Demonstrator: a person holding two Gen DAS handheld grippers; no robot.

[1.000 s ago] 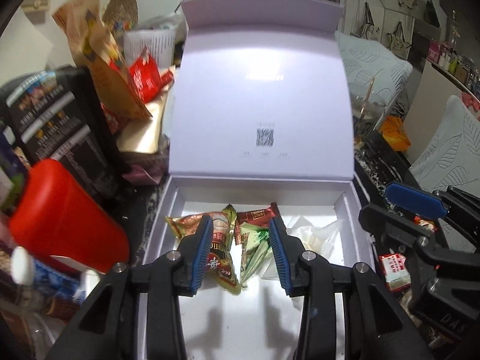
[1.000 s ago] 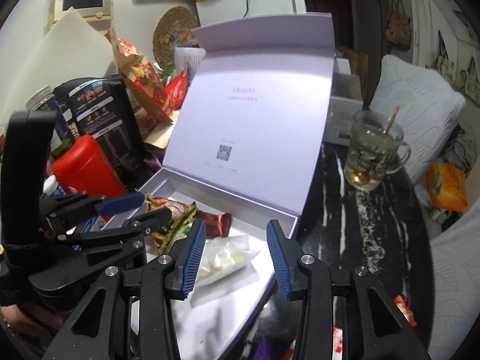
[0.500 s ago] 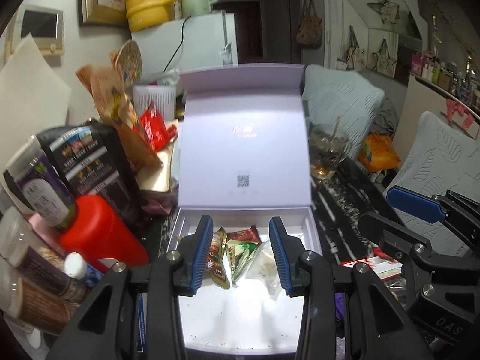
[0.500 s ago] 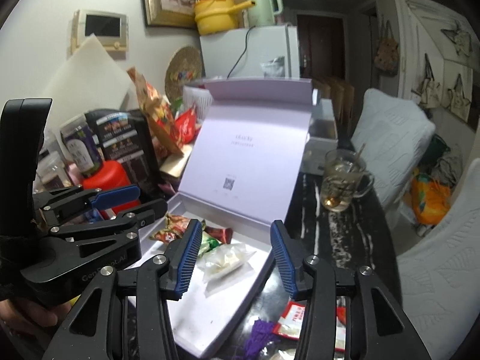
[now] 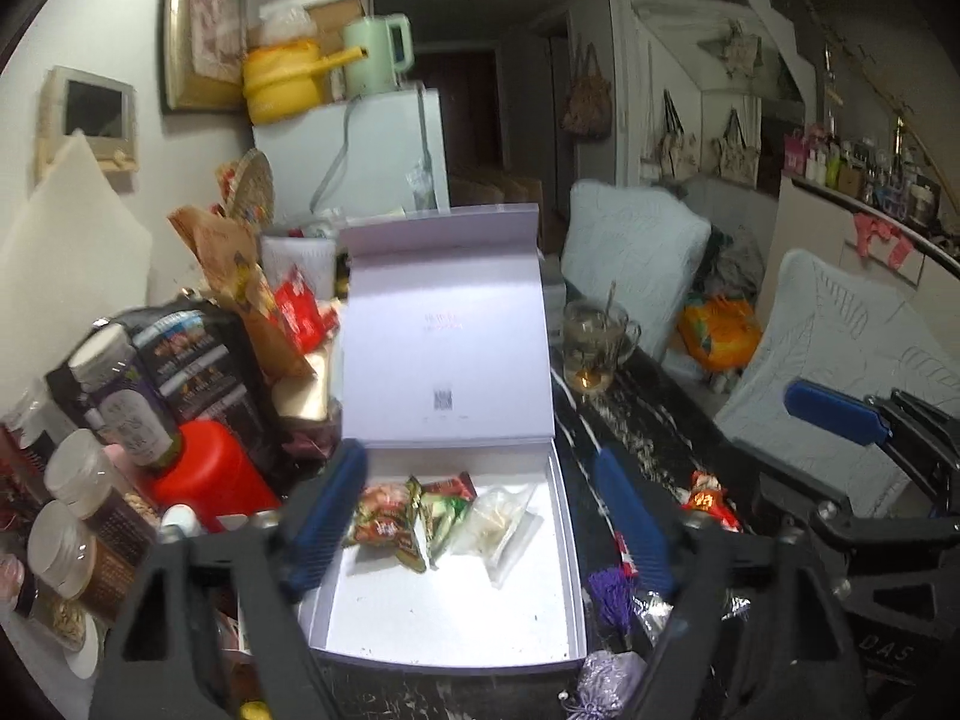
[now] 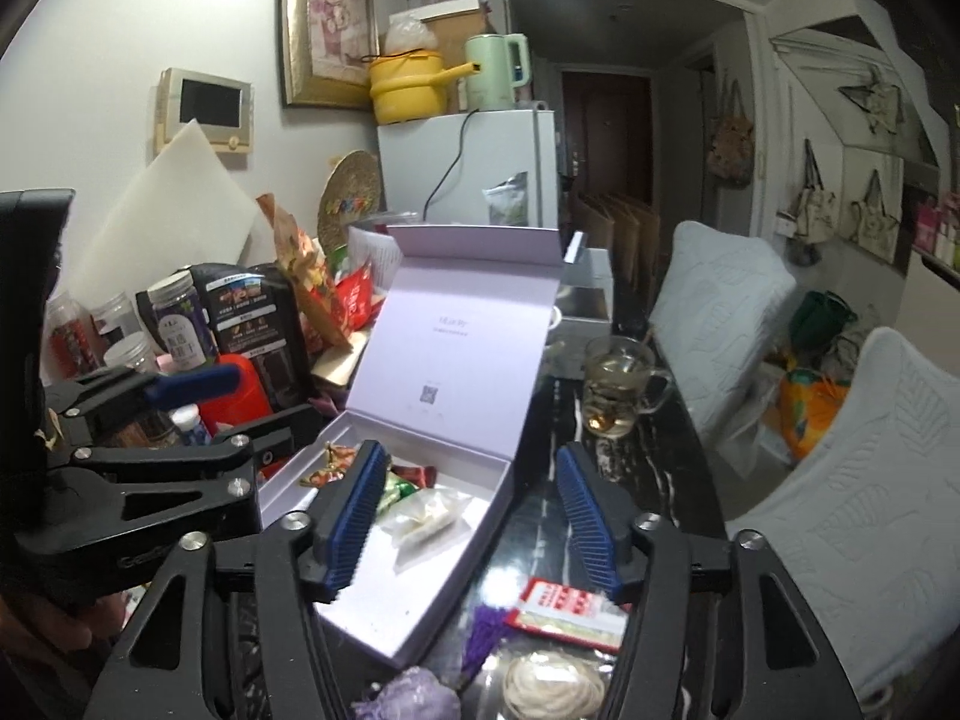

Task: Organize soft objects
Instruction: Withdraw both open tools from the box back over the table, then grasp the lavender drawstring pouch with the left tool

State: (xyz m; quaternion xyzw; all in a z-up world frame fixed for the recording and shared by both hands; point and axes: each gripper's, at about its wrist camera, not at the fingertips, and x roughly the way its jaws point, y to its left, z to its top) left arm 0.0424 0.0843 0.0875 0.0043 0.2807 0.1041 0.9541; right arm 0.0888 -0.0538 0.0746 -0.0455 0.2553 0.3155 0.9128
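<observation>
Red canister (image 5: 210,474) left of box (image 5: 447,630), glass mug (image 5: 594,348) right

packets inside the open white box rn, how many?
3, in a row near the box's hinge side: brown-orange snack packet leftmost, green packet overlapping a red wrapper in the middle, clear bag rightmost. More could be hidden beneath them.

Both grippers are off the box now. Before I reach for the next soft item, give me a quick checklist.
1. Left gripper empty, jaws opening: ok.
2. Right gripper empty, jaws opening: ok.
3. Box lid up, floor space free in front: ok.
4. Three packets lying inside the box: ok.
5. Next items in view: purple tassel, red sachet, cord coil: ok.
6. Glass mug beside the box, upright; clearance: cannot tell.
</observation>
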